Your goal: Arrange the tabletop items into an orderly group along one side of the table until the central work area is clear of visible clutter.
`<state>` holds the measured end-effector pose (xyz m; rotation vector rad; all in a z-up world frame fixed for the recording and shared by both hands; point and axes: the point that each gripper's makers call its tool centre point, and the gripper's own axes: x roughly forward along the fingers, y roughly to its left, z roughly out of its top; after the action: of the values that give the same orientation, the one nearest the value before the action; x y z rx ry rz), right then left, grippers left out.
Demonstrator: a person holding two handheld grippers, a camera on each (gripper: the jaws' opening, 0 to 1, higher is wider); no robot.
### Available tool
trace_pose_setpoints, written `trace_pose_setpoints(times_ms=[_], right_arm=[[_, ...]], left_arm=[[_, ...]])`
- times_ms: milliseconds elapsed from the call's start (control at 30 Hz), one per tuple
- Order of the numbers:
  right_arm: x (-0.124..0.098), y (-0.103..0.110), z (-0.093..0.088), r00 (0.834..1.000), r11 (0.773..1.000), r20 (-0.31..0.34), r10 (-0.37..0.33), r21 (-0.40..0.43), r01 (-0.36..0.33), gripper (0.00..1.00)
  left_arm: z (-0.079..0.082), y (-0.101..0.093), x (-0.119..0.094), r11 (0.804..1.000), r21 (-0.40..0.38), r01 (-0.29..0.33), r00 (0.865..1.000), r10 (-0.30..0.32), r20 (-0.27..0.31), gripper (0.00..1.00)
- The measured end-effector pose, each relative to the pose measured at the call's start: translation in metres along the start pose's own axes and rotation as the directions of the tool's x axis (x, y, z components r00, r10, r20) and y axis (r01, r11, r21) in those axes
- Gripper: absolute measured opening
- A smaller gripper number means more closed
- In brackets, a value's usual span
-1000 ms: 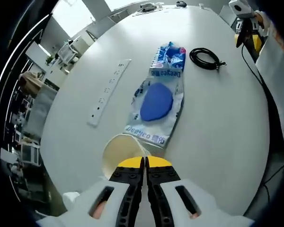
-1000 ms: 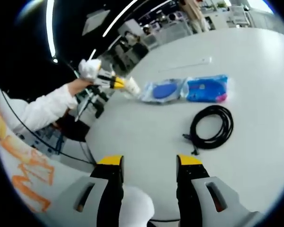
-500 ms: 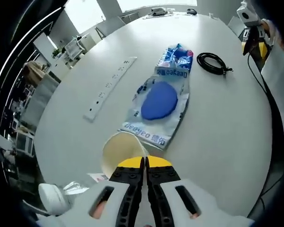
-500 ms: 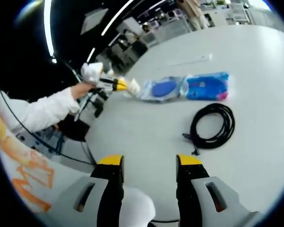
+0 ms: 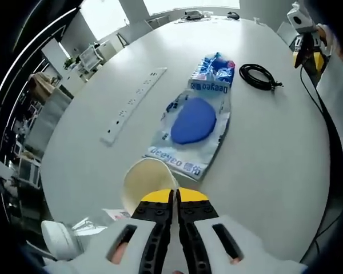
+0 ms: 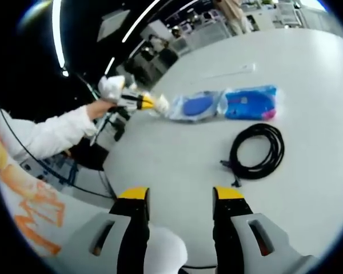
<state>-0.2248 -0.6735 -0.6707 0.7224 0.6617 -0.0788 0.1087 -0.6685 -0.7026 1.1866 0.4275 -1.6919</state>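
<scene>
The paper cup [image 5: 144, 181] is pinched by its rim in the left tongs [image 5: 175, 197], whose jaws are together on the near wall of the cup, and it sits at the near edge of the table [image 5: 274, 148], tilted toward the camera so its pale inside shows. Just beyond it lies the clear packet with the blue pad [image 5: 191, 123], and touching the far end of that, a second blue printed packet [image 5: 212, 69]. The coiled black cable [image 5: 257, 75] lies apart to one side, and the white power strip [image 5: 131, 108] stretches along the other side.

By my reckoning the tidying has barely started. Only the cup is in hand; both packets, the cable and the strip are spread across the middle of the table, not gathered along any one side. All four are left to shift.

The right tongs [image 6: 178, 197] stand with jaws apart, holding nothing, poised over bare table short of the cable [image 6: 254, 153]. From the right gripper view you get the person's white sleeve [image 6: 48, 136] reaching in and the left tongs [image 6: 138, 101] at the cup from the side, which the left gripper view cannot give. The left gripper view alone shows the cup's open mouth, a crumpled bit of white plastic [image 5: 63, 237] near the table edge, and the right tongs [image 5: 308, 48] far off.
</scene>
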Motion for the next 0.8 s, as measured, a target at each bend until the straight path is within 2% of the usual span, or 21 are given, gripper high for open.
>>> trace_pose_setpoints(times_ms=[333, 433, 633, 800], right_arm=[[0.001, 0.0, -0.002, 1.0, 1.0, -0.005, 0.001, -0.007, -0.001, 0.42], [0.0, 0.0, 0.0, 1.0, 1.0, 0.001, 0.0, -0.009, 0.0, 0.42], [-0.001, 0.003, 0.001, 1.0, 1.0, 0.014, -0.004, -0.031, 0.005, 0.42], [-0.002, 0.005, 0.001, 1.0, 0.999, 0.022, -0.006, -0.052, 0.008, 0.43]], left_arm=[[-0.007, 0.004, -0.008, 0.998, -0.03, -0.054, 0.999, 0.054, -0.005, 0.15], [-0.004, 0.004, -0.016, 0.993, -0.072, -0.093, 0.995, 0.095, 0.033, 0.21], [-0.009, -0.005, -0.033, 0.984, -0.114, -0.134, 0.988, 0.142, 0.064, 0.31], [-0.007, -0.012, -0.051, 0.961, -0.217, -0.173, 0.972, 0.202, 0.123, 0.38]])
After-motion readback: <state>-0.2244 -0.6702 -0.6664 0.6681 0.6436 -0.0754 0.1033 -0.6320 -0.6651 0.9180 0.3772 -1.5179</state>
